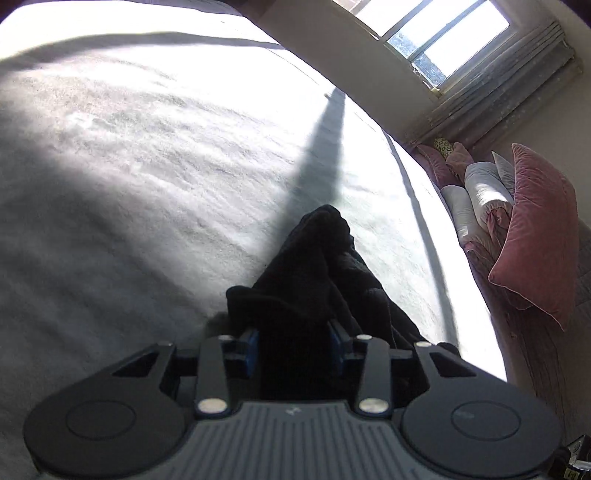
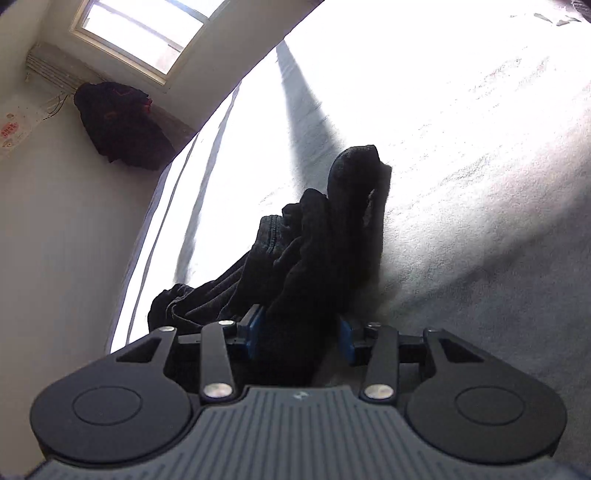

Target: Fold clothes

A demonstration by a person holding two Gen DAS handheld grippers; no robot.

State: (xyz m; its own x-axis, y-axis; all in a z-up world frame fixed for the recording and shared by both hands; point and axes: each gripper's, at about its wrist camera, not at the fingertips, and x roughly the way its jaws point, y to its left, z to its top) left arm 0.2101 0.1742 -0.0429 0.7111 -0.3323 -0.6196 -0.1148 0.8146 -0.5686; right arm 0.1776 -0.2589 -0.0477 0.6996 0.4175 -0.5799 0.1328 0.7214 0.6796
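The black garment [image 1: 314, 266] lies bunched on a pale grey bed [image 1: 129, 184], in a patch of strong sunlight crossed by a long narrow shadow. In the left wrist view, the left gripper [image 1: 295, 347] is clenched on a fold of the dark cloth, which fills the gap between its blue pads [image 1: 253, 345] and runs forward in a ridge. To the right, past the bed's edge, a pink cushion [image 1: 535, 236] leans against pale rolled bedding [image 1: 480, 192] under a window [image 1: 443, 33] with a curtain [image 1: 509, 85].

In the right wrist view, a window [image 2: 147, 33] and a dark piece of clothing [image 2: 122, 125] hanging by the wall sit far left, off the bed. The black garment [image 2: 314, 240] rises in a heap in the middle. The right gripper [image 2: 301, 339] grasps its near edge: cloth presses the left pad, while whether it reaches the right pad I cannot tell. Bare bed [image 2: 480, 166] stretches to the right.
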